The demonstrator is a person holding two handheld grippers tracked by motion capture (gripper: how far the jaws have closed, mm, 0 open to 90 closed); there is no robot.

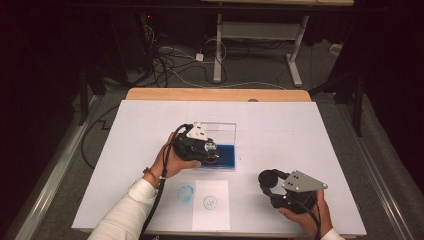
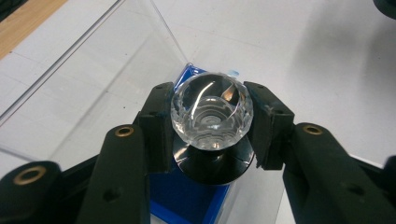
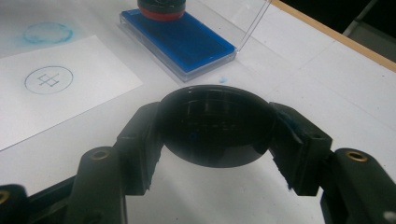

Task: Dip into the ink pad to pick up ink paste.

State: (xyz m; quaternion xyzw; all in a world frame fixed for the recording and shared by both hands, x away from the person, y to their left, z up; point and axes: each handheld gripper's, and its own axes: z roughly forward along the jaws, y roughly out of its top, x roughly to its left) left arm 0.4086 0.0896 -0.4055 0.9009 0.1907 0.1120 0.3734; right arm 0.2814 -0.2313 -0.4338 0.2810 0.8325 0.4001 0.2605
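Note:
A stamp with a clear faceted knob (image 2: 212, 116) and a black base is held in my left gripper (image 2: 212, 120), whose pads press on the knob from both sides. In the high view, the left gripper (image 1: 210, 149) holds it over the blue ink pad (image 1: 224, 156). In the right gripper view the stamp's red-ringed foot (image 3: 159, 10) rests on the ink pad (image 3: 187, 44). My right gripper (image 3: 217, 133) is shut on a round black cap (image 3: 217, 126), low over the table at the front right (image 1: 270, 179).
The ink pad's clear hinged lid (image 1: 220, 131) stands upright behind the pad. A white paper slip (image 1: 211, 204) bearing a round stamped mark (image 3: 49, 79) lies near the front edge, with a blue ring smudge (image 1: 186, 194) left of it on the white table cover.

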